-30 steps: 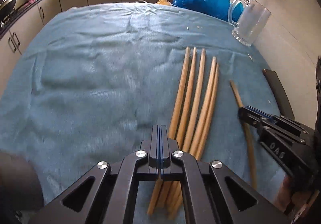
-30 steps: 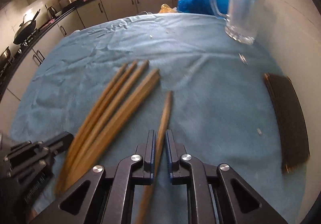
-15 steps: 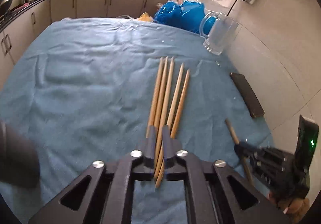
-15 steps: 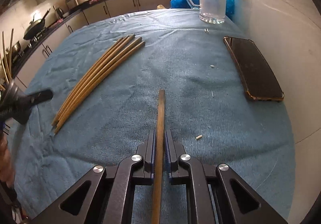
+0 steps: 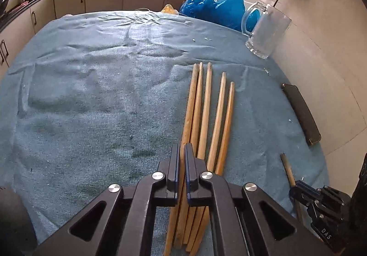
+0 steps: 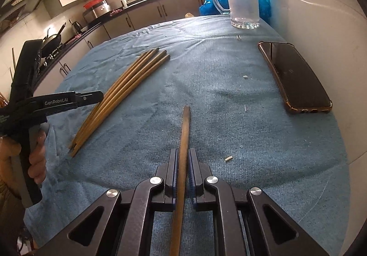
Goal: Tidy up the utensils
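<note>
Several wooden chopsticks [image 5: 206, 106] lie side by side on the blue cloth, also seen as a fan of chopsticks [image 6: 128, 81] in the right wrist view. My left gripper [image 5: 182, 148] is down over their near half. Its jaws are closing, and the leftmost stick runs through the thin slit between the pads. From the side, the left gripper [image 6: 101, 95] has its tip at the bundle. My right gripper [image 6: 182, 152] is shut on a single darker chopstick [image 6: 185, 127], held apart to the right of the bundle. That single chopstick [image 5: 286, 164] and the right gripper [image 5: 296, 183] show at the lower right.
A glass mug [image 6: 244, 1] stands at the far right of the table, in front of a blue plastic bag [image 5: 213, 10]. A dark phone [image 6: 296, 77] lies near the right edge by the wall. A hand [image 6: 36, 164] grips the left tool's handle. Small crumbs dot the cloth [image 6: 229, 95].
My right gripper carried its chopstick away from the bundle toward the right, then held still. My left gripper parted over the bundle and has narrowed around the leftmost stick.
</note>
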The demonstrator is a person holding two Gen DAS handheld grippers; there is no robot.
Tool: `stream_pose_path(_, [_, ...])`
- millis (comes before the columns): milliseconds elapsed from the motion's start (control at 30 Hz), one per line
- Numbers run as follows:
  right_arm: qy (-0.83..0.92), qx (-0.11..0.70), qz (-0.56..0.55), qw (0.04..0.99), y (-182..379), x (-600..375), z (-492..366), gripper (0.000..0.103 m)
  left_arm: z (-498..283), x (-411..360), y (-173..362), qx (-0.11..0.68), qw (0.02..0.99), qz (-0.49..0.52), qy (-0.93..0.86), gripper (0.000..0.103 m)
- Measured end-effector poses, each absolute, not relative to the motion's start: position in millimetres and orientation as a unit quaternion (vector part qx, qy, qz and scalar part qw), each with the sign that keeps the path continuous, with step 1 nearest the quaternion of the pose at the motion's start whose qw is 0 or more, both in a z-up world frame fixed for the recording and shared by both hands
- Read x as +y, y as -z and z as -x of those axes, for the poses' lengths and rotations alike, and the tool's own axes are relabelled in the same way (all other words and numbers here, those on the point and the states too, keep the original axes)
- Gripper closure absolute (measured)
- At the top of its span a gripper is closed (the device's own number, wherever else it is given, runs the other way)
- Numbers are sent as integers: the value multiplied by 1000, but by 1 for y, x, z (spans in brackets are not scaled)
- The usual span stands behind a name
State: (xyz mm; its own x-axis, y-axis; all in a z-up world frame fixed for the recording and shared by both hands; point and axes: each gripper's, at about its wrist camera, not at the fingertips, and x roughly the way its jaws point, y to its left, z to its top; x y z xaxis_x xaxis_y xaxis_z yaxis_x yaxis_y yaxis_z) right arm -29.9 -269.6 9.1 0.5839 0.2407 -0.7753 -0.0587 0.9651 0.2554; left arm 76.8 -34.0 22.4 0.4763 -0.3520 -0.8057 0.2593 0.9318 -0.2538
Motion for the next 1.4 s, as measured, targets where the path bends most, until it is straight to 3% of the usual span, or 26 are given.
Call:
stream_pose_path(100, [-86, 446, -104, 885, -9, -270, 29, 93, -73, -35, -32, 459, 864, 64, 198, 99])
stream_pose_path(267, [-87, 441, -103, 887, -8, -269, 30, 93, -65, -66, -41, 440, 867, 7, 235, 99])
stream_pose_path(600, [-94, 438, -127, 885, -7, -277, 30, 92, -73, -102, -20, 463, 855, -61, 223, 99])
stream_pose_path(700, [-99, 436, -130, 885, -7, -279, 31, 92, -73, -99, -23, 454, 860, -58, 226, 96])
stream_pose_path(767, [-101, 434, -132, 885, -7, -279, 30, 92, -73, -100, -22, 454, 860, -63, 224, 85])
stream_pose_path(1000, [-105, 434, -143, 884, -6, -282, 30, 92, -73, -114, -18, 453, 860, -112, 206, 85])
stream_pose_path(1033, [-105, 434, -143, 883, -6, -282, 31, 92, -73, -117, -17, 453, 860, -119, 204, 86])
stream_pose_path(1067, [-105, 434, -144, 883, -6, -282, 31, 92, -72, -120, -17, 453, 859, -130, 198, 98])
stream_pose_path(1133, [-105, 434, -145, 883, -6, -282, 30, 92, -70, -122, -18, 459, 856, -132, 198, 103])
stream_pose_path(1400, [-89, 458, -146, 872, -8, -281, 26, 95, -15, -107, -14, 520, 815, -67, 246, 103])
